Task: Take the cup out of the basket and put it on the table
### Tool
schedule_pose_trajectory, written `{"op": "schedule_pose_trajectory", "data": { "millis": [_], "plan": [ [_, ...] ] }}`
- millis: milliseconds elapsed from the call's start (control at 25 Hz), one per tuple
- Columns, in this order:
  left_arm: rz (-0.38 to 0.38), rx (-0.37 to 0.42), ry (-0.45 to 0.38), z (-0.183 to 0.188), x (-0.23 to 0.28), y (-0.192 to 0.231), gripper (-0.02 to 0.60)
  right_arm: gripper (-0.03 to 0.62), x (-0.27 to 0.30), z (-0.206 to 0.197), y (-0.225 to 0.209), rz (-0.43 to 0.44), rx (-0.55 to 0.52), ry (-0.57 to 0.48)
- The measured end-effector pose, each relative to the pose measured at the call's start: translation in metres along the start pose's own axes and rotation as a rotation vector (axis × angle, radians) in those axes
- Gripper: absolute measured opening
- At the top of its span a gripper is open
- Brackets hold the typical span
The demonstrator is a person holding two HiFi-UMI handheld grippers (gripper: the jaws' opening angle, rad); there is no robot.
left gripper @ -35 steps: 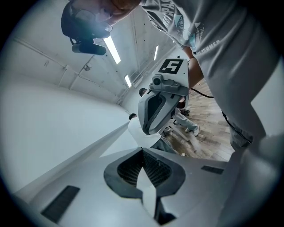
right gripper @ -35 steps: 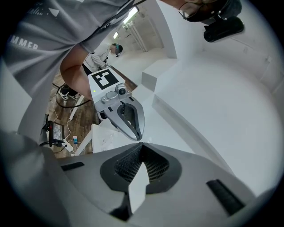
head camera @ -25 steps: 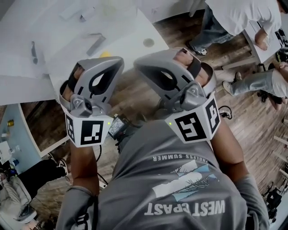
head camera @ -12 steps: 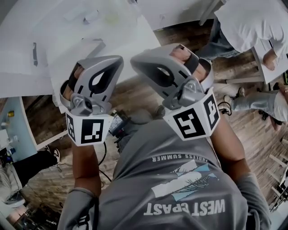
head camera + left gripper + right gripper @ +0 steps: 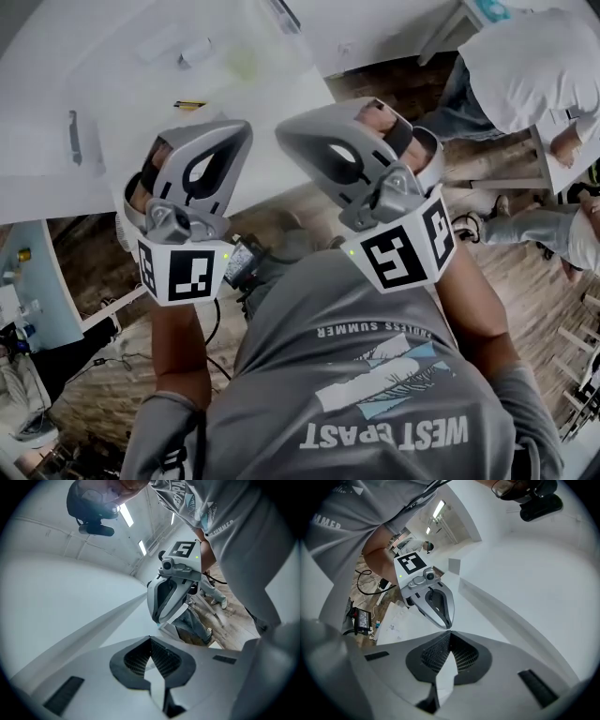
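As both near table [image 5: 56, 56] | left hand-held gripper [image 5: 150, 640] closed | right hand-held gripper [image 5: 450, 633] closed

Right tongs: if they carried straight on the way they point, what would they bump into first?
Probably the tip of the left tongs, which sits just ahead of the right tongs; if they slip past, the white table lies beyond.

Floor: brown wood planks [image 5: 536, 292], right side of head view.
Table: white top [image 5: 94, 75], upper left of head view.
Ceiling lights: lit strips [image 5: 125, 515], top of left gripper view.
Walls: plain white [image 5: 534, 564].
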State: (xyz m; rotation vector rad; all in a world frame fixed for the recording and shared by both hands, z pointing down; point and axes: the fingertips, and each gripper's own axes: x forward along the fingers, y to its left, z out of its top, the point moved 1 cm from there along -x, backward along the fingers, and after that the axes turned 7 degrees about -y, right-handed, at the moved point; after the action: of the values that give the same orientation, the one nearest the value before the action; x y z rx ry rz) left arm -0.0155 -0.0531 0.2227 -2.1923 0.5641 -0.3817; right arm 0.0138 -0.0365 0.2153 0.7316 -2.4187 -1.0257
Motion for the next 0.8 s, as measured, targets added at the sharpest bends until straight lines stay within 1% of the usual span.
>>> {"op": "schedule_pose_trajectory", "data": {
  "millis": [280, 480, 600, 720, 800],
  "plan": [
    [0.006, -0.004, -0.019, -0.041, 0.005, 0.037, 0.008, 0.011, 0.053, -0.016, -0.024, -0.003, 0.004, 0.014],
    [0.005, -0.008, -0.008, -0.064, 0.010, 0.053, 0.008, 0.011, 0.076, -0.023, -0.038, -0.004, 0.008, 0.014],
    [0.015, -0.021, 0.018, -0.072, 0.015, 0.057, 0.008, 0.011, 0.083, -0.031, -0.044, 0.023, 0.018, -0.004],
    [0.028, -0.013, 0.058, -0.080, 0.028, 0.063, 0.008, 0.011, 0.087, -0.044, -0.056, 0.039, 0.020, -0.030],
    [0.040, -0.029, 0.087, -0.082, 0.037, 0.063, 0.008, 0.012, 0.087, -0.053, -0.060, 0.059, 0.023, -0.046]
  ]
}}
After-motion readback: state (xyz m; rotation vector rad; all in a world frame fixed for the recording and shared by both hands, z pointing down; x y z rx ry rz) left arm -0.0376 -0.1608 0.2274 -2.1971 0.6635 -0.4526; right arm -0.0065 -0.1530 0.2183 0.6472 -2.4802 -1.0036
